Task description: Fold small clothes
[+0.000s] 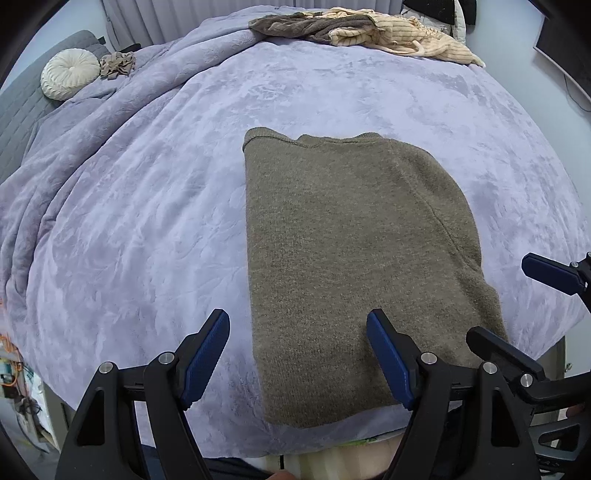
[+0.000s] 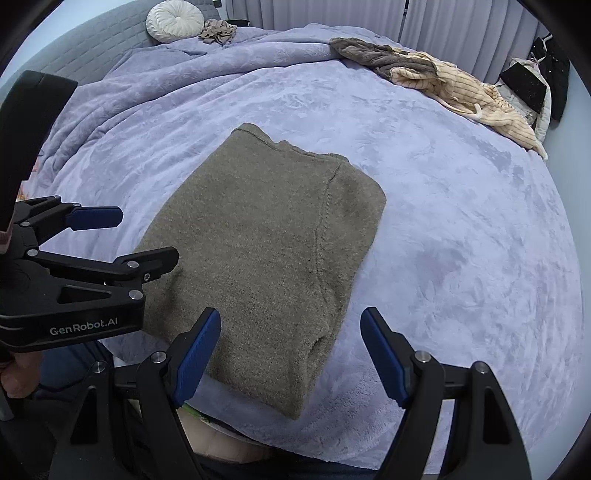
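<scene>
An olive-brown knitted sweater (image 1: 351,258) (image 2: 266,240) lies folded into a long rectangle on the lavender blanket (image 1: 147,184), its neckline at the far end. My left gripper (image 1: 297,321) hovers open over the sweater's near left edge, with its right pad above the knit and its left pad above bare blanket. My right gripper (image 2: 291,314) is open above the near right edge, holding nothing. Each gripper shows in the other's view: the right gripper (image 1: 498,298) at the frame's right, the left gripper (image 2: 147,236) at the frame's left.
A heap of brown and cream striped clothes (image 1: 369,29) (image 2: 443,81) lies at the far side of the bed. A round white cushion (image 1: 68,74) and a small beige cloth (image 1: 118,62) sit by the grey headboard. The bed's near edge runs just under the grippers.
</scene>
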Demonstrator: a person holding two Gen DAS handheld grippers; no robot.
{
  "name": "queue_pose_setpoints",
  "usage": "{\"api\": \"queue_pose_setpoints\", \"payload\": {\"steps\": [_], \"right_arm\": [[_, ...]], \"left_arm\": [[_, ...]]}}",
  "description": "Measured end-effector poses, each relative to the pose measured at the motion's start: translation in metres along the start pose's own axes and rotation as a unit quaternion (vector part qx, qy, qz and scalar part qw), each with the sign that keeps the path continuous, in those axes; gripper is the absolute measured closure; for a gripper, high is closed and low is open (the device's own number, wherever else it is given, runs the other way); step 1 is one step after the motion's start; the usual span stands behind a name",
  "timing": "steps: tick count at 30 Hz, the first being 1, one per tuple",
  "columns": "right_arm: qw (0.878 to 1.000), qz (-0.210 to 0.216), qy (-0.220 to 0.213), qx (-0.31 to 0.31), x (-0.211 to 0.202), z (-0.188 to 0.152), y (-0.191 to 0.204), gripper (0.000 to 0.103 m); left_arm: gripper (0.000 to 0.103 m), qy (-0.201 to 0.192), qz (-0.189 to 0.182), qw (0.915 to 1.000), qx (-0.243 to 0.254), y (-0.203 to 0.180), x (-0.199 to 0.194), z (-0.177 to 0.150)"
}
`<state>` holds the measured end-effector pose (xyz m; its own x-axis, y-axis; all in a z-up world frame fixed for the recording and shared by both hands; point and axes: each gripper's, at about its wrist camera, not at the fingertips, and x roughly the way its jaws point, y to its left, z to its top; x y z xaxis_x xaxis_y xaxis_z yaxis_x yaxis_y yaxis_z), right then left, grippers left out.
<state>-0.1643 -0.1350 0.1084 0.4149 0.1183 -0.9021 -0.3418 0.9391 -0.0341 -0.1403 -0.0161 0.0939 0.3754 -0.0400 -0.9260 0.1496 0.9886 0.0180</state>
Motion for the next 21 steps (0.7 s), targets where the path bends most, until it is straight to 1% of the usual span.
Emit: {"api": "queue_pose_setpoints", "payload": {"steps": [5, 7, 8, 12, 21], "right_arm": [[1.000, 0.000, 0.003, -0.001, 0.001, 0.007, 0.000, 0.022], [1.000, -0.002, 0.004, -0.002, 0.002, 0.009, -0.001, 0.022], [1.000, -0.002, 0.005, -0.002, 0.002, 0.010, -0.002, 0.022], [1.000, -0.003, 0.007, -0.001, 0.004, 0.015, -0.005, 0.022], [1.000, -0.007, 0.010, 0.006, 0.009, 0.022, -0.015, 0.022]], "left_arm": [[0.025, 0.007, -0.002, 0.9999, -0.014, 0.007, 0.004, 0.006], [0.025, 0.010, -0.010, 0.9997, -0.018, 0.010, 0.006, 0.009], [0.025, 0.011, -0.013, 0.9997, -0.019, 0.011, 0.007, 0.010], [0.025, 0.013, -0.008, 0.9997, -0.019, 0.011, 0.011, 0.015], [0.025, 0.016, -0.023, 0.9993, -0.026, 0.012, 0.015, 0.022]]}}
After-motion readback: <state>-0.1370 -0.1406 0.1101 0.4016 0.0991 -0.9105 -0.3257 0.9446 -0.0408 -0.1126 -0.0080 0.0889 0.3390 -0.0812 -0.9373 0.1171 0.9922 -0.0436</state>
